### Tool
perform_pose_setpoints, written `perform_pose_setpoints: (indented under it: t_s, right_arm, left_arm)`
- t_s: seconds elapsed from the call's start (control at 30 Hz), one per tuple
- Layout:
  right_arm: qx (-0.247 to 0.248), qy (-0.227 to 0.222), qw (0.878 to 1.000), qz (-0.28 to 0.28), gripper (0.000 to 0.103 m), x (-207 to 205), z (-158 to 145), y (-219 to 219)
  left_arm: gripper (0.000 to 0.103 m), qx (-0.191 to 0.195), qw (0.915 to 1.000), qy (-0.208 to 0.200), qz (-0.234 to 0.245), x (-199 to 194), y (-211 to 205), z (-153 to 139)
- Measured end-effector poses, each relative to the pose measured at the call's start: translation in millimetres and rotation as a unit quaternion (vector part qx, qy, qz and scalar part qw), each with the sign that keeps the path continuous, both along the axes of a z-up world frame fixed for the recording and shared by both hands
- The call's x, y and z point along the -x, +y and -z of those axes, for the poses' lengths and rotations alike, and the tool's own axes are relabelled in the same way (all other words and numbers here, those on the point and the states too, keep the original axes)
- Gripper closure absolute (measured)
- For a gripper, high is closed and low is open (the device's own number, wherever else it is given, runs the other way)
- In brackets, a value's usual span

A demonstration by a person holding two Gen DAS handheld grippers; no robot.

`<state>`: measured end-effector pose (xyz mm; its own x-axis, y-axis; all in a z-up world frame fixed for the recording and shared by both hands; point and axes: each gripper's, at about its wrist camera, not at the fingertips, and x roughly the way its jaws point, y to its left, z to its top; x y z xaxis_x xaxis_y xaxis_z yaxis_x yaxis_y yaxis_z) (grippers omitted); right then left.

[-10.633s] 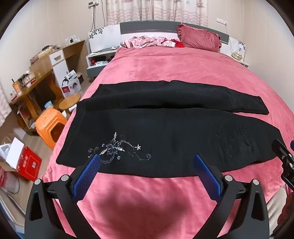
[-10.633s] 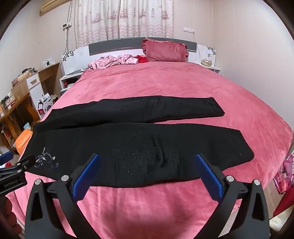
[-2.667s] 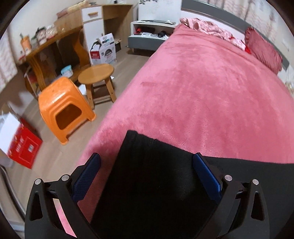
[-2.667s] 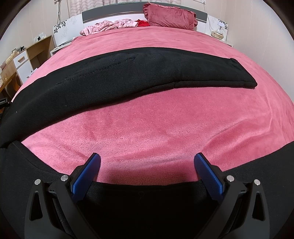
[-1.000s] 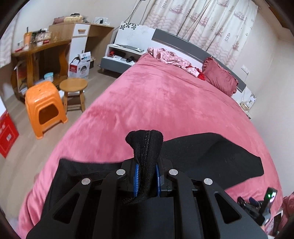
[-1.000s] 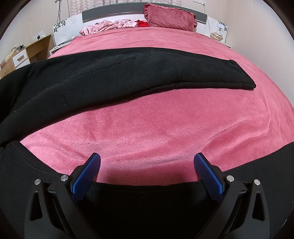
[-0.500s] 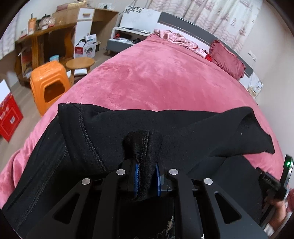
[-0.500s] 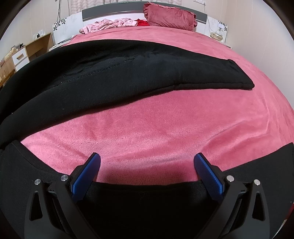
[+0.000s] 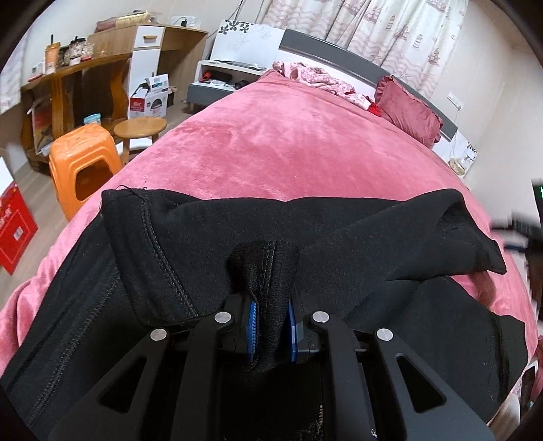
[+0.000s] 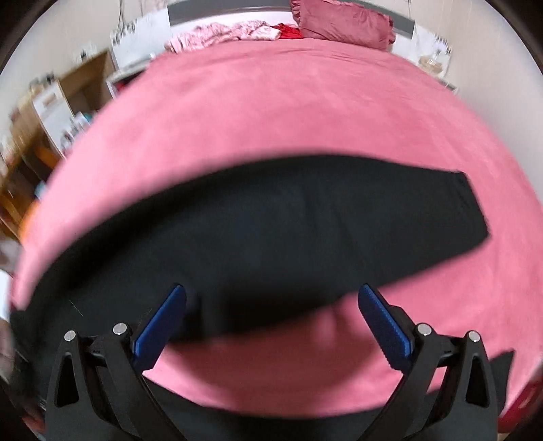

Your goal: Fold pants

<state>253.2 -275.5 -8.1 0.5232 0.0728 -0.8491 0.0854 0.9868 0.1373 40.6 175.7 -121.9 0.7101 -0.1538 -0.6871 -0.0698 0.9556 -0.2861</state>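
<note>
In the left wrist view, the left claw (image 9: 270, 330) is clamped tight on a bunched fold of the black pants (image 9: 339, 257), its blue pads (image 9: 251, 322) pinching the fabric so a stitched hump of cloth stands up between them at 6 o'clock. The pants spread across the near edge of the pink bed (image 9: 288, 146), with a seamed edge turned over toward 9 o'clock and one leg end lying toward 3 o'clock. Beyond the bed, at 9 to 10 o'clock, stand an orange plastic stool (image 9: 83, 163) and just beside it a round wooden stool (image 9: 140, 127), with a wooden desk (image 9: 78, 84) behind them. A dark red pillow (image 9: 412, 115) and a heap of pink clothes (image 9: 315, 78) lie at the head of the bed near 1 o'clock. A blurred dark object sits at the frame's 3 o'clock edge; what it is cannot be told. In the right wrist view, which is motion-blurred, the right claw (image 10: 271, 322) is spread wide with nothing between its blue pads (image 10: 159, 322). A leg of the pants (image 10: 271, 237) lies as a broad black band across the bed (image 10: 288, 112) just ahead of the claw, its end toward 3 o'clock, and more black fabric shows along the bottom edge at 6 o'clock. The pillow (image 10: 342, 23) and pink clothes (image 10: 224, 32) sit at 12 o'clock.
</note>
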Motion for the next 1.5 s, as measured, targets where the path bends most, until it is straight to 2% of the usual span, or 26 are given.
perform_pose_setpoints:
  t_s: [0.1,0.23,0.33,0.4,0.5,0.53,0.67,0.73,0.83,0.93,1.07,1.17,1.23,1.27,1.3,1.33,1.37,1.4,1.43,1.5]
  right_arm:
    - [-0.083,0.025,0.996,0.03,0.002,-44,-5,4]
    - [-0.146,0.06,0.982,0.103,0.004,-82,10,5]
    - [-0.165,0.095,0.97,0.15,0.026,-94,28,-2]
    - [-0.185,0.115,0.961,0.171,0.073,-95,41,-12]
    - [-0.236,0.109,0.95,0.173,0.088,-84,45,-31]
    - [-0.243,0.103,0.95,0.167,0.095,-79,41,-36]
    - [-0.265,0.063,0.955,0.114,0.095,-47,5,-55]
    - [-0.271,0.035,0.958,0.082,0.095,-17,-18,-64]
    - [-0.289,0.004,0.956,0.049,0.095,35,-41,-72]
    - [-0.302,-0.017,0.953,0.024,0.095,87,-50,-72]
    - [-0.275,-0.029,0.961,-0.016,0.094,168,-34,-63]
    - [-0.263,-0.003,0.964,-0.027,0.094,227,7,-53]
    - [-0.272,0.019,0.962,-0.017,0.094,249,37,-52]
    - [-0.271,0.034,0.962,-0.008,0.094,258,56,-56]
    - [-0.287,0.052,0.956,0.008,0.092,263,73,-62]
    - [-0.313,0.063,0.948,0.021,0.092,262,81,-66]
    - [-0.351,0.067,0.933,0.04,0.092,261,92,-75]
    - [-0.375,0.066,0.923,0.054,0.091,259,98,-83]
    - [-0.383,0.061,0.92,0.061,0.09,257,98,-88]
    - [-0.38,0.054,0.922,0.057,0.076,252,95,-91]
  left_arm:
    - [0.09,-0.005,1.0,-0.003,0.003,1,-2,0]
    - [0.09,-0.011,0.9999,-0.005,0.009,2,-3,0]
    - [0.09,-0.017,0.9997,-0.006,0.015,4,-4,-2]
    - [0.09,-0.02,0.9996,-0.003,0.019,3,-5,-4]
    - [0.09,-0.004,0.9998,-0.006,0.018,3,2,-15]
    - [0.09,0.016,0.9997,-0.014,0.013,4,9,-22]
    - [0.09,0.073,0.9963,-0.044,-0.007,4,33,-50]
    - [0.09,0.096,0.9932,-0.064,-0.012,6,43,-64]
    - [0.09,0.119,0.9893,-0.084,-0.014,13,58,-81]
    - [0.09,0.129,0.9878,-0.086,-0.012,24,70,-86]
    - [0.09,0.143,0.9871,-0.07,-0.019,45,81,-78]
    - [0.089,0.134,0.9898,-0.037,-0.034,65,85,-58]
    - [0.08,0.146,0.9877,-0.005,-0.054,76,89,-42]
    - [0.077,0.175,0.9819,0.018,-0.071,81,95,-31]
    - [0.071,0.203,0.9756,0.029,-0.079,83,101,-26]
    - [0.069,0.229,0.9687,0.036,-0.087,85,105,-23]
    - [0.068,0.267,0.9579,0.042,-0.097,86,111,-20]
    - [0.059,0.294,0.9494,0.049,-0.101,87,113,-18]
    - [0.047,0.313,0.9429,0.056,-0.099,89,114,-17]
    - [0.033,0.334,0.9367,0.053,-0.092,93,114,-20]
